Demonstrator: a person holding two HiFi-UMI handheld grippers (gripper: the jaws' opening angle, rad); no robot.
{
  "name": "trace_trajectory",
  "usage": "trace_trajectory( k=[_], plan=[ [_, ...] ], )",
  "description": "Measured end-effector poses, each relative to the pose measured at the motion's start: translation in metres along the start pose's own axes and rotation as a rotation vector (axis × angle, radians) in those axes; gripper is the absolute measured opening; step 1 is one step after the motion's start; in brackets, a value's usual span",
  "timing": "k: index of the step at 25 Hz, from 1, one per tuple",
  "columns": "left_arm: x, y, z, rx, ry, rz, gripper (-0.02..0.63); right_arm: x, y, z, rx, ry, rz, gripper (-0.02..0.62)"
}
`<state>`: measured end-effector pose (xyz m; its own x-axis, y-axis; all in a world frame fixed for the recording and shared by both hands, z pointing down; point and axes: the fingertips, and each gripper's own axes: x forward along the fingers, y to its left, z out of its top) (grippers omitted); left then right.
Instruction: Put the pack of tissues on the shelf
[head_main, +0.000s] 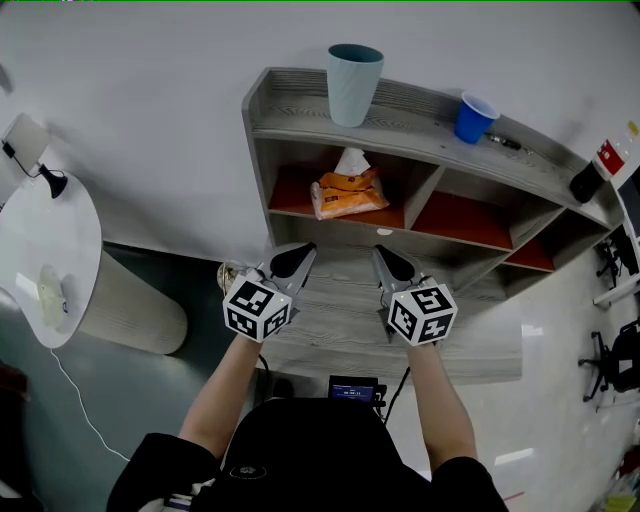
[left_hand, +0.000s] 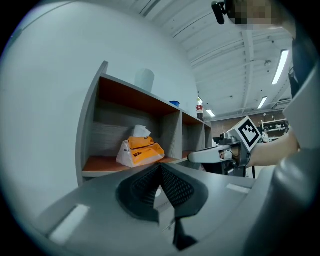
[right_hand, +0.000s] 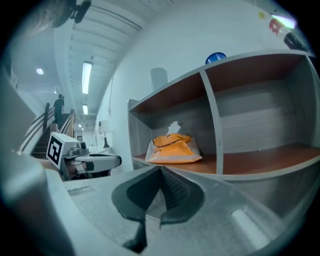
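Jaws are seen pressed together on the left gripper (left_hand: 160, 168) and the right gripper (right_hand: 161, 170), with nothing between them. Both are held above the grey desk (head_main: 340, 335), well apart from the pack of tissues (head_main: 348, 192), which lies in the leftmost compartment of the shelf (head_main: 400, 102). The pack is judged light, soft and crushable; it is best taken across its wrapped body, not by the loose sheet on top.

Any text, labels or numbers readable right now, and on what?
Nothing reads clearly.
Orange and white tissue pack: dark print, too blurred.
Small dark screen: lit readout, too small.
Red and white label at upper right: too small.
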<state>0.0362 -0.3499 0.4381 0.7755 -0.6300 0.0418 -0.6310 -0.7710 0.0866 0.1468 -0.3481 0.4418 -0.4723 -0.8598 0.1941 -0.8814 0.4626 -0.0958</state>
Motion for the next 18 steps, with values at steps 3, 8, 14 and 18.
trace_trajectory(
  k=[3,8,14,18],
  plan=[
    [0.0,0.002,0.0,0.001,0.004,0.002,0.003,-0.001,-0.003,0.001,0.0,-0.003,-0.004,-0.002],
    [0.001,0.0,-0.003,0.003,0.017,0.01,0.004,-0.005,-0.006,0.0,0.0,-0.005,-0.009,-0.002],
    [0.005,-0.006,-0.007,0.003,0.036,0.021,0.003,-0.013,-0.012,0.0,-0.001,-0.007,-0.005,-0.002],
    [0.007,-0.013,-0.01,-0.027,0.031,0.034,0.003,-0.021,-0.019,-0.006,0.001,0.003,0.011,-0.002]
  ],
)
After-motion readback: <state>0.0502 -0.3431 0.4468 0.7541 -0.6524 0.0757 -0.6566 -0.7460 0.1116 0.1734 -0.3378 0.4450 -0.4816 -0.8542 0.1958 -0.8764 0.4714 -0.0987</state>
